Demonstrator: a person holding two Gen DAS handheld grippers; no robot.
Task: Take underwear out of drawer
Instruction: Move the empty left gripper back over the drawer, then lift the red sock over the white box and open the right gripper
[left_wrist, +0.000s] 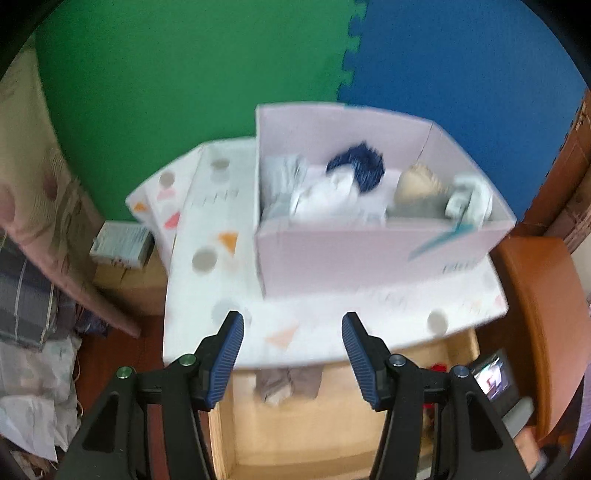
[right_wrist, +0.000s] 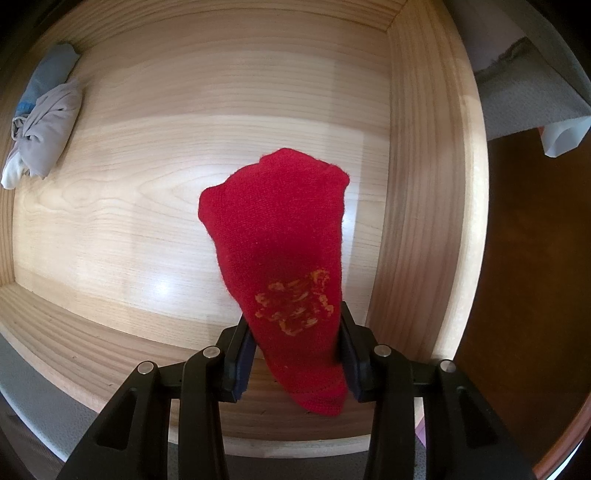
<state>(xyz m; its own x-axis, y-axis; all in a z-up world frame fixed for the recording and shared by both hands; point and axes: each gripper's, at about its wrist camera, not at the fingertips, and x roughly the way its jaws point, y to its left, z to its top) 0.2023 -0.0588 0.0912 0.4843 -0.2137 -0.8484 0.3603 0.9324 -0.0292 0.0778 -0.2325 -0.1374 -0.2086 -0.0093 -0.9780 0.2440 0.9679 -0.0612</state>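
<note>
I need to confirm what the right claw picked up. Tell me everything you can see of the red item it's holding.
The red item looks like a knitted, slightly fuzzy garment, sock-like in shape, bright red with a yellow-orange pattern near the gripped end. It is clamped between the right claw pads and hangs free over the wooden drawer floor, its wider end farthest from the claw. Nothing else touches it. Whether it is underwear I cannot tell.

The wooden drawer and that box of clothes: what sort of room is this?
Most likely a bedroom or a home storage corner. A wooden drawer holds a bundled grey garment, a pale box is full of small clothes, and folded bedding is piled at the side.
</note>
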